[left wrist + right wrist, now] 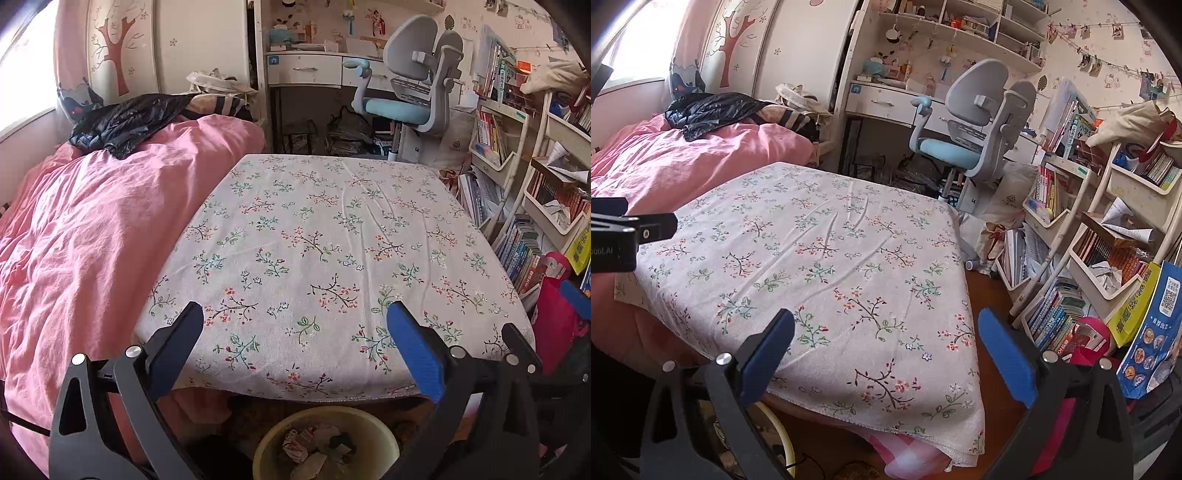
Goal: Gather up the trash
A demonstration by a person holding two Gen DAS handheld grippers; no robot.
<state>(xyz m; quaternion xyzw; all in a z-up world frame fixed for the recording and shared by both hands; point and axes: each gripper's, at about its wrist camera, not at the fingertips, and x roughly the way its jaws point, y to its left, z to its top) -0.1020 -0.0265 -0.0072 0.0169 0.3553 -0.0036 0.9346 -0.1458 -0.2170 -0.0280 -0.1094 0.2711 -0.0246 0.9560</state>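
Bin (364, 430) under table's (332, 221) near edge holds trash | our left gripper (295, 317) and right gripper (886, 325) released, empty | next: seek leftovers.

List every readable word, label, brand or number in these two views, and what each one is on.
"oooLAI", or close to it, cut off at the frame edge: black body of the left gripper.
Blue paper bag: printed characters and square codes, too small to read.
Book spines on the shelves: blurred, unreadable.
Blue sticker on the desk drawer: only a symbol, no legible text.
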